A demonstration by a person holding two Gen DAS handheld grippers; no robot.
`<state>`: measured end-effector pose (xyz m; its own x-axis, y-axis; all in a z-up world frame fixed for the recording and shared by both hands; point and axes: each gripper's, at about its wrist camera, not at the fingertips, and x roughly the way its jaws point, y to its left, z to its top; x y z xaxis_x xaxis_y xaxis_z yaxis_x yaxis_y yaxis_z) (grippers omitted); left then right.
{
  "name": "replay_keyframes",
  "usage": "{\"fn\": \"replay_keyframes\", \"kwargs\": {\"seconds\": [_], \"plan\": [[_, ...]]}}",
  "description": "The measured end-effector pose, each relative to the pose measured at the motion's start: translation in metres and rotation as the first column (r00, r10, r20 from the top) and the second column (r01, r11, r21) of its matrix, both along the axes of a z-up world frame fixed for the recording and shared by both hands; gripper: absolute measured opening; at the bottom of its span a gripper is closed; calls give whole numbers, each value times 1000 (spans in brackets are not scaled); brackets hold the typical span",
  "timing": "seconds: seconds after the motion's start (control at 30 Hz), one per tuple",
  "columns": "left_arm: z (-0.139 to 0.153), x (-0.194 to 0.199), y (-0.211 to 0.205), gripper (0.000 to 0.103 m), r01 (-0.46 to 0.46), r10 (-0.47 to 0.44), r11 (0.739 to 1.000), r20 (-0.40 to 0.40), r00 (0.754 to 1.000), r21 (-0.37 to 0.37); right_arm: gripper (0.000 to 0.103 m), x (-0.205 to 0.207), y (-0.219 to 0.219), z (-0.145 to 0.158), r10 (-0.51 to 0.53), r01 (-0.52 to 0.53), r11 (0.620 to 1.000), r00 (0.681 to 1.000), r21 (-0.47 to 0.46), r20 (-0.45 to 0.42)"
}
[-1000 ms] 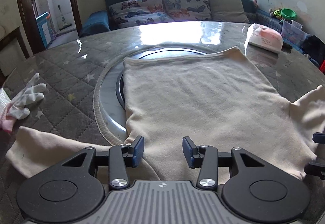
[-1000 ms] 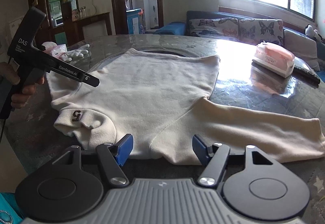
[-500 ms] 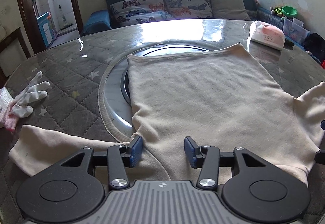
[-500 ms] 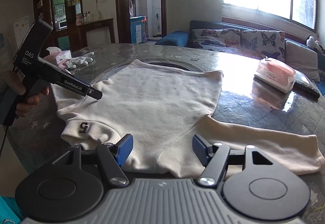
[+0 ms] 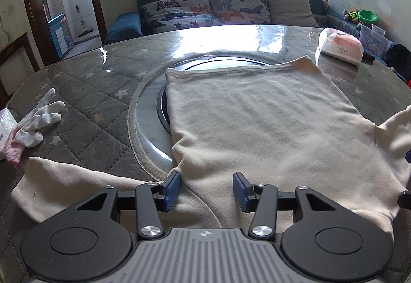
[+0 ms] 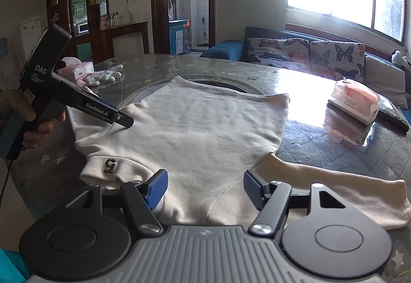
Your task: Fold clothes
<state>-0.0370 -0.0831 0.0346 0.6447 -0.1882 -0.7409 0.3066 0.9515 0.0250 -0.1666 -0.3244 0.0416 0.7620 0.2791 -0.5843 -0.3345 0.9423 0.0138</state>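
Sweater [image 5: 262, 129] is lying flat on the round table [image 5: 84, 93], spreading ahead of both claws, closer under them than a second ago. Left claw [image 5: 206, 192] is hovering with fingers apart over the shoulder, gripping nothing; a white glove [image 5: 38, 118] is sitting well off to its left. Right claw [image 6: 205, 189] is hanging apart above the collar end, tissue pack [image 6: 355, 100] far right.

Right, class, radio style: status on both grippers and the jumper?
Left gripper open, right gripper open, nothing gripped. Cream jumper flat, unfolded. White glove well clear.
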Motion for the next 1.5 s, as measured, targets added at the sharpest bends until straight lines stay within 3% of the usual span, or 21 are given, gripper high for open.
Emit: {"fn": "replay_keyframes", "kwargs": {"seconds": [0.53, 0.83, 1.07, 1.5], "plan": [[-1, 3, 1, 49, -8, 8, 1000, 5, 1000, 10, 68, 5, 4, 3, 7, -7, 1000, 1000, -4, 9], [13, 1, 2, 51, -14, 14, 1000, 54, 998, -6, 69, 5, 6, 4, 11, -10, 1000, 1000, -7, 12], [2, 1, -14, 51, 45, -44, 999, 16, 999, -10, 69, 7, 9, 3, 15, -15, 1000, 1000, -14, 12], [-5, 7, -8, 51, 44, -44, 999, 1, 999, -19, 70, 17, 11, 1, 22, -22, 1000, 1000, -8, 1]]}}
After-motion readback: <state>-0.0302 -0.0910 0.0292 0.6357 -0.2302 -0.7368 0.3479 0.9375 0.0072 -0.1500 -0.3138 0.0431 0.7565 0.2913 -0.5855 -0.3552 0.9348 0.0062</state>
